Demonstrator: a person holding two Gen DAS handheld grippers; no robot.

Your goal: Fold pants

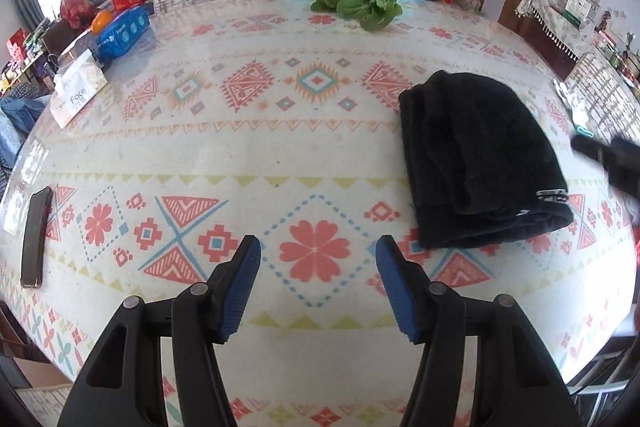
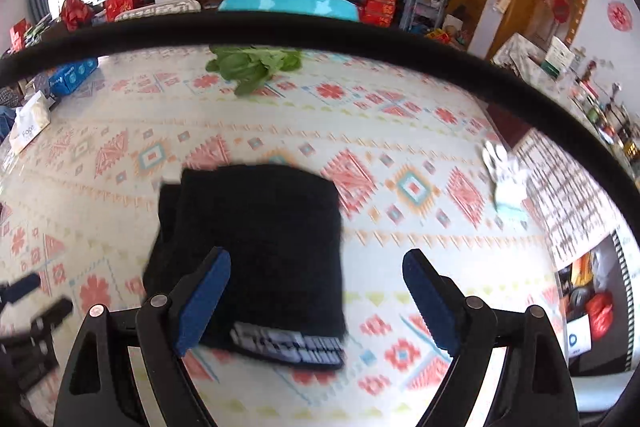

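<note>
The black pants (image 1: 480,163) lie folded into a compact bundle on the patterned tablecloth (image 1: 240,155), at the right of the left wrist view and at the lower centre of the right wrist view. The left gripper (image 1: 318,247) stands half spread over bare cloth, holding nothing. The right gripper (image 2: 316,263) is spread wide (its left finger is in front of the pants, but nothing is pinched). Only the left view shows a phone (image 1: 37,237) at the left edge; the leafy greens (image 1: 354,3) appear in both.
</note>
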